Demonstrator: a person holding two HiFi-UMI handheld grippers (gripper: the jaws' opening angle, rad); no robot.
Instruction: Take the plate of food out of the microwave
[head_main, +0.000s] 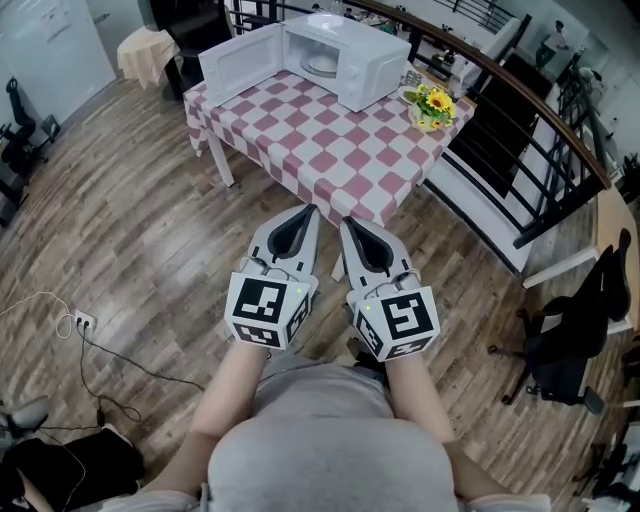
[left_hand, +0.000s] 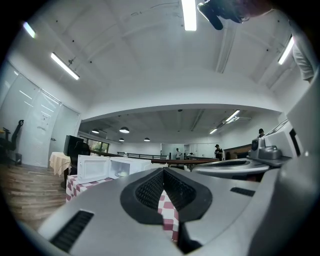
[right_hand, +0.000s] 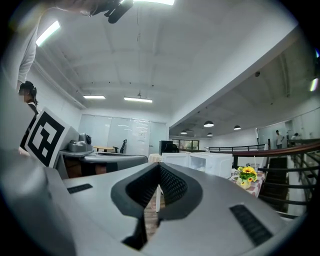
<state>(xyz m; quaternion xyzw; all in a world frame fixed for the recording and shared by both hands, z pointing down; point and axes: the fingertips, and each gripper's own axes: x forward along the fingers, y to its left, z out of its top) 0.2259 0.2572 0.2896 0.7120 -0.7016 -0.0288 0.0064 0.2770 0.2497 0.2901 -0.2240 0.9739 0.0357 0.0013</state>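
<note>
My left gripper (head_main: 311, 208) and right gripper (head_main: 345, 221) are pressed together, empty, aimed level at the worktop (head_main: 330, 150) since I'm well short of it; the plate (head_main: 322, 66) sits inside the microwave (head_main: 372, 72), door open.

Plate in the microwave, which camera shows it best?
The head view: it looks into the open microwave, and the plate shows plainly inside. The left gripper view shows it small and far off; the right gripper view barely shows it.
</note>
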